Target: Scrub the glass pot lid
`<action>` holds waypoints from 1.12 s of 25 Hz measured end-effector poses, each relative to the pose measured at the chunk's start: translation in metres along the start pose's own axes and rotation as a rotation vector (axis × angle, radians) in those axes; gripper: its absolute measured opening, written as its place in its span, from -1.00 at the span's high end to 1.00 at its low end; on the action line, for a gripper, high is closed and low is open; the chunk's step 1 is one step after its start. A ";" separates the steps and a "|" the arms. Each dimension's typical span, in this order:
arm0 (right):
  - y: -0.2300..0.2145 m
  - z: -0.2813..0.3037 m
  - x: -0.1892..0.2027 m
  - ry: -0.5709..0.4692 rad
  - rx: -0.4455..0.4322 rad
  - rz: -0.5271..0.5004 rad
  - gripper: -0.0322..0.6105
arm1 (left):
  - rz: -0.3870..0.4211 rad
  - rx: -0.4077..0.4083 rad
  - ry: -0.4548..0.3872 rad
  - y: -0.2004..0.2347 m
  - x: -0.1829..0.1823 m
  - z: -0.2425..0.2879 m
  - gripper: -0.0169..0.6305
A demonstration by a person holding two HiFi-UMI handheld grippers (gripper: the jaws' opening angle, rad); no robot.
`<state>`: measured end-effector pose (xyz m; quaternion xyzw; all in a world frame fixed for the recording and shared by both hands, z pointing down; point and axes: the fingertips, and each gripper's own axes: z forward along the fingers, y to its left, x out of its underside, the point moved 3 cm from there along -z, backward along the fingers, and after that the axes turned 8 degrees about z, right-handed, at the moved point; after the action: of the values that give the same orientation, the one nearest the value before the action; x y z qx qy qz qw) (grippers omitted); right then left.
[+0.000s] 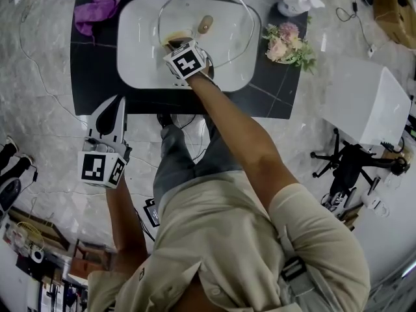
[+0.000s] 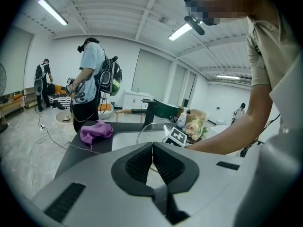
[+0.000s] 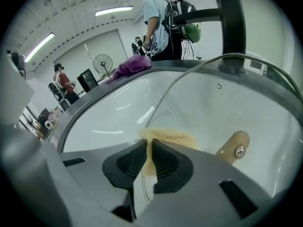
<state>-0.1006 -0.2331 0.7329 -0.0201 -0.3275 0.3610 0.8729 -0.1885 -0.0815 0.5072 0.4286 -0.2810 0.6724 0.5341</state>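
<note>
Glass pot lid (image 1: 221, 44), round, clear, wooden-knobbed: leans in the white oval basin (image 1: 136, 44), far centre, so that runoff falls inside.
Right gripper (image 3: 147, 145): clenched on a yellow sponge pad (image 3: 170, 137) at the lid's near-left rim; I judge scrubbing is under way.
Left gripper (image 2: 152, 150): jaws together, nothing between, held near-left off the counter, clear of the work.
Purple crumpled cloth (image 1: 94, 8): far-left counter corner.

The right gripper (image 3: 148, 144) covers the near part of the sponge (image 3: 175, 137) and the near rim of the lid (image 3: 222, 117), the faucet (image 3: 230, 27) runs off the top edge — and in the head view the cube (image 1: 187, 60) hides the jaws.
</note>
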 end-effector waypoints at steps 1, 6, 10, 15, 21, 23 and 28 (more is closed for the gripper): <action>-0.001 0.000 0.002 0.004 -0.003 0.013 0.76 | 0.000 -0.001 0.000 0.000 -0.002 0.001 0.89; -0.030 -0.007 0.030 0.101 -0.016 0.114 0.76 | 0.004 -0.002 -0.008 0.002 -0.007 0.005 0.89; -0.071 -0.025 0.054 0.184 0.006 0.171 0.76 | 0.006 -0.001 -0.024 0.002 -0.010 0.009 0.89; -0.117 -0.061 0.069 0.235 0.059 0.234 0.76 | 0.019 -0.030 -0.044 0.005 -0.031 0.000 0.89; -0.151 -0.082 0.075 0.220 0.175 0.296 0.76 | 0.061 -0.070 -0.092 0.036 -0.047 -0.016 0.89; -0.144 -0.090 0.071 0.194 0.189 0.303 0.76 | 0.083 -0.077 -0.102 0.047 -0.050 -0.027 0.89; -0.110 -0.121 0.049 0.086 0.164 0.257 0.76 | 0.102 -0.111 -0.110 0.066 -0.063 -0.060 0.89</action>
<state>0.0637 -0.2579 0.6955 -0.0060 -0.2539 0.4942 0.8314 -0.2644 -0.0791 0.4291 0.4196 -0.3684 0.6575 0.5058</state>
